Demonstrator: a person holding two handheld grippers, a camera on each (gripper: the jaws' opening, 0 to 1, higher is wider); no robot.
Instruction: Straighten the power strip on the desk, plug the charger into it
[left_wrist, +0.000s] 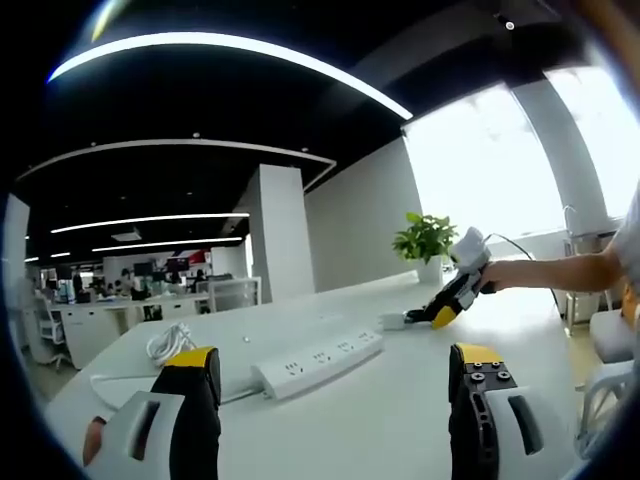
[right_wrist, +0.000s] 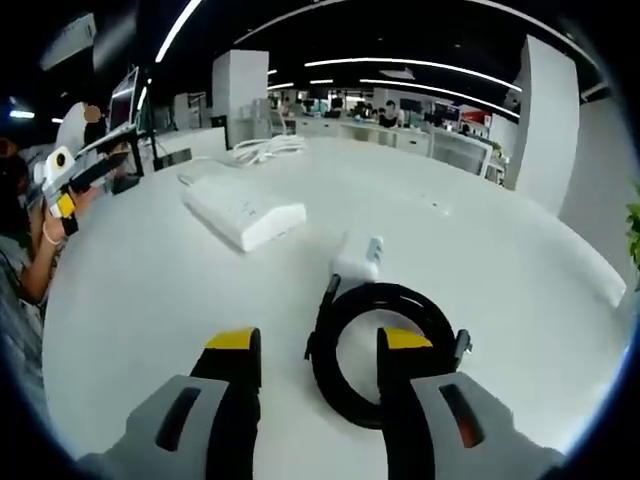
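A broad white tabletop (right_wrist: 150, 300) carries a white power strip (right_wrist: 243, 211), its pale cord bundled (right_wrist: 265, 149) at the far end. Near it lies a white charger (right_wrist: 357, 257), touching its black cable coiled (right_wrist: 380, 350) in a ring. A potted plant (left_wrist: 426, 243) stands at the edge.

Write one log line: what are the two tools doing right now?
left tool: open, facing power strip | right tool: open, over coiled black cable near charger | charger: unplugged, on desk
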